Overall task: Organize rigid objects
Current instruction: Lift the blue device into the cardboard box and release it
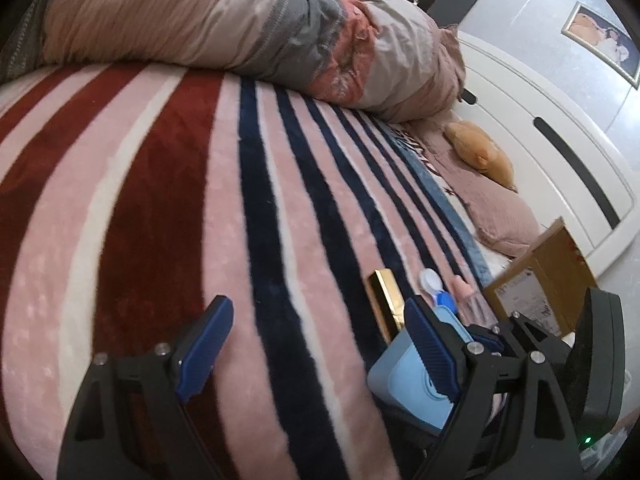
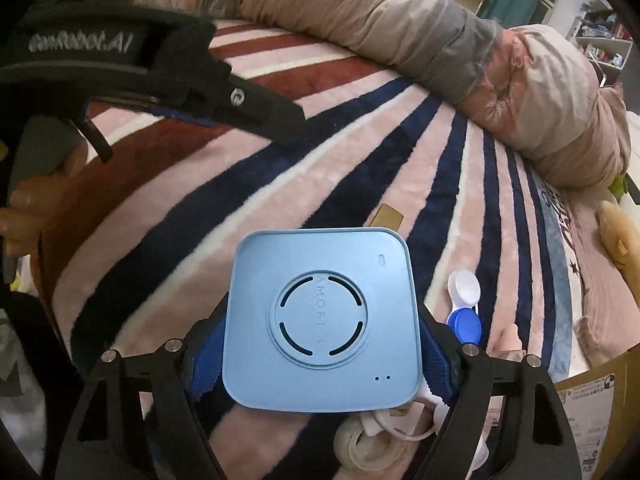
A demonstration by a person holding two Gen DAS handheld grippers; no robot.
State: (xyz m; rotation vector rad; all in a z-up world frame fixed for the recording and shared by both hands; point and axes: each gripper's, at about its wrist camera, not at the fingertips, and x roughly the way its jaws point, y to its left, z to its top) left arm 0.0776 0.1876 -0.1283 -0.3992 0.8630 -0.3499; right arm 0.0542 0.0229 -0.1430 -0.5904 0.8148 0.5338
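My right gripper [image 2: 320,356] is shut on a light blue square box [image 2: 322,320] and holds it above the striped blanket [image 2: 224,184]. The same box shows in the left wrist view [image 1: 404,376], low right. My left gripper [image 1: 316,348] is open and empty over the blanket [image 1: 160,200], left of the box. A gold bar-shaped box [image 1: 386,300] lies just beyond the blue box; it also shows in the right wrist view [image 2: 390,216]. A white and blue contact lens case [image 2: 464,304] lies to the right. A cardboard box [image 1: 536,280] stands at the right.
A rolled duvet [image 1: 224,24] lies along the far side of the bed. A pink pillow [image 1: 500,212] and a tan plush toy [image 1: 480,152] lie by the white headboard [image 1: 560,140]. A tape roll [image 2: 364,448] and white cord lie under the blue box.
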